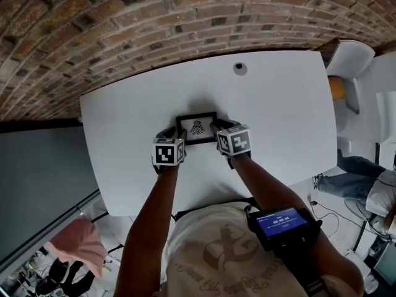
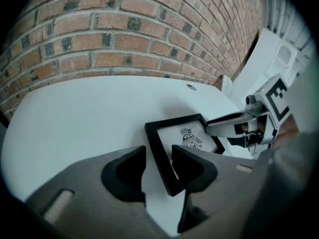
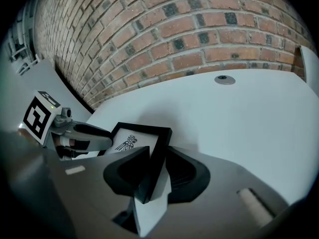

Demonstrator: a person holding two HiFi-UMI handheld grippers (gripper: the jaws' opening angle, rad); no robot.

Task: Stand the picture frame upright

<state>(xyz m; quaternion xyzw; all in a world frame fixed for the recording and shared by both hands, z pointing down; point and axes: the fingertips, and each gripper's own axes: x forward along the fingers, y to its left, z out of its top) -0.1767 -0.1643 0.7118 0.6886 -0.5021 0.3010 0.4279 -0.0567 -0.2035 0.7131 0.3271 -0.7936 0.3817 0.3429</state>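
A small black picture frame point(image 1: 197, 129) with a bird drawing stands leaning back in the middle of the white table point(image 1: 278, 104). My left gripper point(image 1: 170, 133) is at its left side. In the left gripper view the frame's left edge point(image 2: 162, 156) runs between my open jaws point(image 2: 158, 159), with a gap beside the left pad. My right gripper point(image 1: 219, 127) holds the frame's right side. In the right gripper view its pads point(image 3: 157, 166) press on the frame's right edge point(image 3: 155, 156). The frame's lower corner is hidden behind the jaws.
A brick wall point(image 1: 154, 11) runs along the table's far side. A round cable grommet point(image 1: 240, 68) sits near the far edge. A white chair point(image 1: 349, 60) stands at the right end. A screen device point(image 1: 281, 223) is strapped to the person's right forearm.
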